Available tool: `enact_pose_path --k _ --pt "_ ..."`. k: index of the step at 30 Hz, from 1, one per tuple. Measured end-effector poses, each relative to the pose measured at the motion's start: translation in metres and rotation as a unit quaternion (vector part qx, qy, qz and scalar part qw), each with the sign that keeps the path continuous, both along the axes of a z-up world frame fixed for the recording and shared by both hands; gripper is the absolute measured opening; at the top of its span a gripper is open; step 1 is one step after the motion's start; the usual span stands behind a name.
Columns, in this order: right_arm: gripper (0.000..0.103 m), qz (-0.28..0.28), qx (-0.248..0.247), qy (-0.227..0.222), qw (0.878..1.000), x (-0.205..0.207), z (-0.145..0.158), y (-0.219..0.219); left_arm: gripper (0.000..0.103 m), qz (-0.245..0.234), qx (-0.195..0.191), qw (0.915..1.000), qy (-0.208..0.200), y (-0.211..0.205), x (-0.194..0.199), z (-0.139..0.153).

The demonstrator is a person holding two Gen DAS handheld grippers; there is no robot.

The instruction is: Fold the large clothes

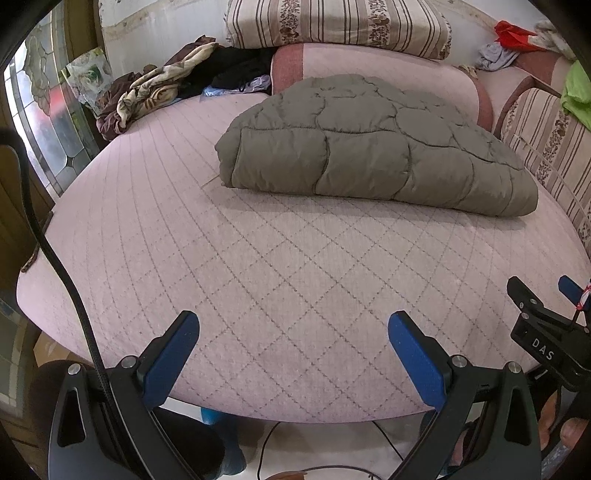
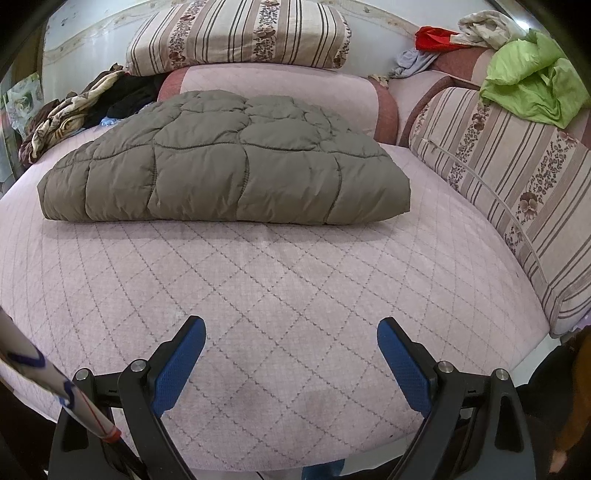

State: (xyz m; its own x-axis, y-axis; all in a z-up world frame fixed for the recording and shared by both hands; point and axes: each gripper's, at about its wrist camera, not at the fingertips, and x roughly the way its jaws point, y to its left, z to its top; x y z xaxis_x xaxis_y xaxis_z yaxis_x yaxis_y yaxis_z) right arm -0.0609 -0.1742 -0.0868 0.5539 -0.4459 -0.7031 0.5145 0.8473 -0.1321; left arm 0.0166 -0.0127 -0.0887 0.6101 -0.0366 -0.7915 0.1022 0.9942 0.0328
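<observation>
A grey-olive quilted puffer garment (image 1: 369, 147) lies folded into a thick flat bundle on the pink quilted bed (image 1: 258, 266), toward the far side. It also shows in the right wrist view (image 2: 229, 166). My left gripper (image 1: 293, 321) is open and empty, over the bed's near edge, well short of the garment. My right gripper (image 2: 291, 328) is open and empty, also over the near part of the bed (image 2: 288, 288). Part of the right gripper shows at the right edge of the left wrist view (image 1: 543, 317).
Striped floral cushions (image 2: 517, 177) line the bed's right side and one cushion (image 2: 240, 33) lies at the back. Crumpled clothes (image 1: 155, 92) lie at the back left. A green cloth (image 2: 535, 85) and a red one (image 2: 432, 37) lie at the back right. A cable (image 1: 55, 258) hangs at left.
</observation>
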Motion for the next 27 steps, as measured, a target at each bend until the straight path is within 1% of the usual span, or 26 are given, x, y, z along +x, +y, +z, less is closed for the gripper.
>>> enact_pose_path --k 16,24,27 --pt "0.096 0.0 -0.005 -0.003 1.0 -0.0012 0.0007 0.0023 0.102 -0.005 -0.004 1.0 0.003 0.001 0.0009 -0.0034" --pt "0.096 0.001 -0.009 -0.001 1.0 -0.0009 -0.0001 0.0042 0.102 -0.005 0.001 1.0 0.003 0.0018 0.0016 -0.0057" --pt "0.096 0.003 -0.01 0.001 1.0 -0.0005 -0.0008 0.0045 0.102 -0.003 -0.005 1.0 0.001 0.0053 0.0021 -0.0067"
